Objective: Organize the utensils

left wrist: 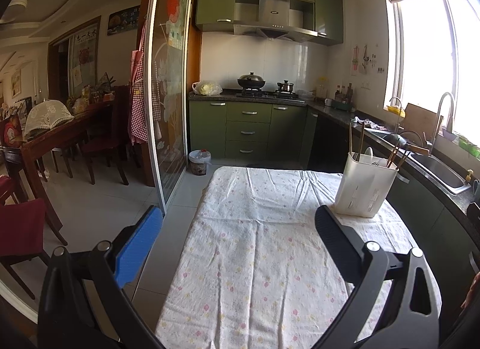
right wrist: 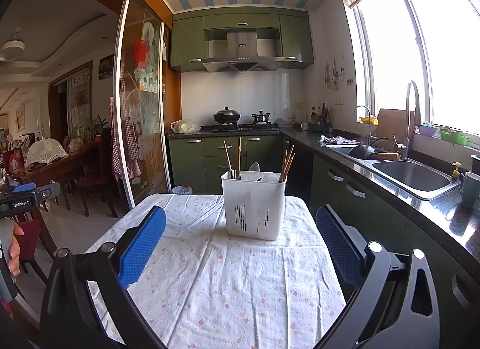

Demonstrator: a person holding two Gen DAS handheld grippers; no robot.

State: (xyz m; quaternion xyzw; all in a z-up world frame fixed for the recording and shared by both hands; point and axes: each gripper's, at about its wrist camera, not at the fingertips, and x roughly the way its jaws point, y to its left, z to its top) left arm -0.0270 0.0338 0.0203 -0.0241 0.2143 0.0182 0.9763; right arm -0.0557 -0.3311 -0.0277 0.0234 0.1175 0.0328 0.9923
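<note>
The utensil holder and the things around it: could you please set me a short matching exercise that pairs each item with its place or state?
Things:
1. utensil holder
2. chopsticks
3. wok
4. right tongs

Places or states:
A. on the stove
B. open and empty
C. upright in the white holder
D. on the floral tablecloth

Pairs: 1-D, 2-C, 3-A, 4-B

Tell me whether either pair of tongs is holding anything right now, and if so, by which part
Nothing is held. The left tongs and right tongs both stand open over the tablecloth, and the chopsticks sit in the white holder.
</note>
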